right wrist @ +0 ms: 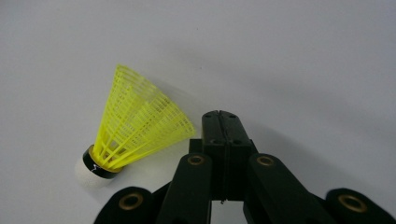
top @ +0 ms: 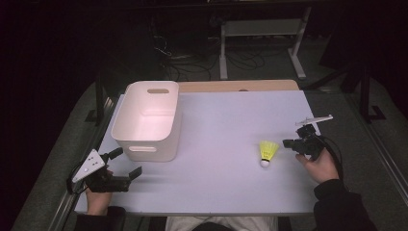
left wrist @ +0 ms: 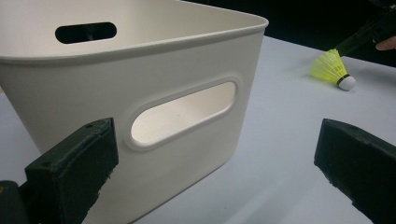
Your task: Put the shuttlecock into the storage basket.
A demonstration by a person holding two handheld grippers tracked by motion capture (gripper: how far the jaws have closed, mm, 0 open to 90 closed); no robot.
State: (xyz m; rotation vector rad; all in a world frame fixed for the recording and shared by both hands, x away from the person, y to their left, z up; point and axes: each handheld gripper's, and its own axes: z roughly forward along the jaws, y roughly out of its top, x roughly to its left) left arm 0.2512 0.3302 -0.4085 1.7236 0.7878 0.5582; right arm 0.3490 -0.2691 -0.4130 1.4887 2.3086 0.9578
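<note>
Shuttlecock (right wrist: 135, 130) | yellow mesh cone skirt, round white cap | lying on matte table (right wrist: 303, 56)

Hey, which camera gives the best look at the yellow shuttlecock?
The right gripper view: the shuttlecock lies close up, with its yellow mesh skirt, black band and white cork all plain. In the high view, the shuttlecock is small on the table. The left gripper view has it far off at the upper right.

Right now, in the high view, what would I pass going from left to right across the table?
Left gripper → white bin → yellow shuttlecock → right gripper, held in a hand.
</note>
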